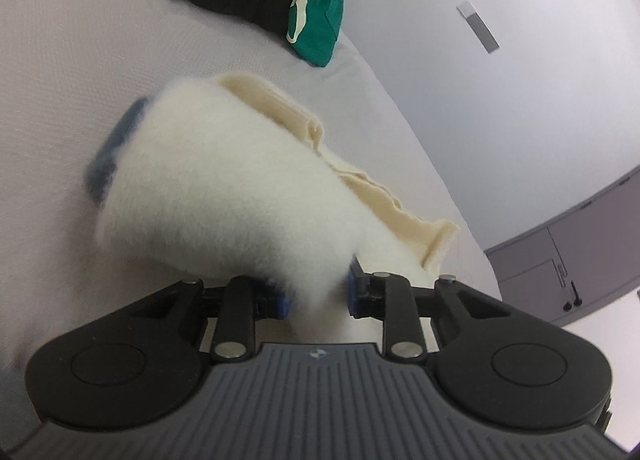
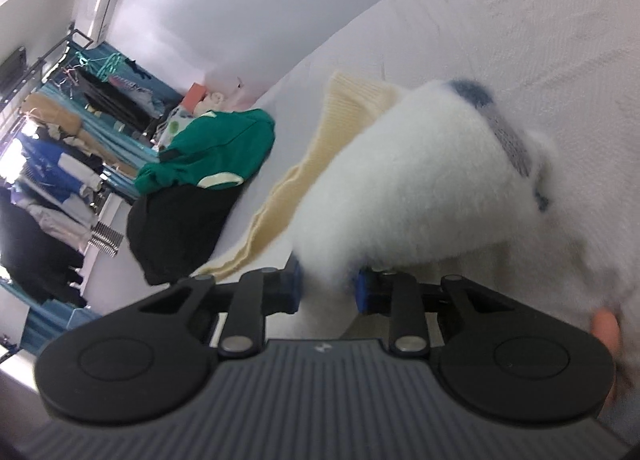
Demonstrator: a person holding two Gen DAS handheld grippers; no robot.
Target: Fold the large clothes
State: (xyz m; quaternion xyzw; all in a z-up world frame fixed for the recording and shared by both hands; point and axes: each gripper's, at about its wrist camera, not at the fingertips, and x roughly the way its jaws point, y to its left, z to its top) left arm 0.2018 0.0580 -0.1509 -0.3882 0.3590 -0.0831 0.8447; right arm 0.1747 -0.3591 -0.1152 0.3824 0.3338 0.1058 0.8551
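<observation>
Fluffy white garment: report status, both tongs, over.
Left tongs shut on fluffy white garment. Right tongs shut on it too. Garment lifted off bed. Green and black clothes pile beyond, clear of it.

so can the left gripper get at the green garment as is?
Probably not: the left gripper is shut on the fluffy white garment, which bulks in front of it. The green garment lies farther up the bed.
</observation>
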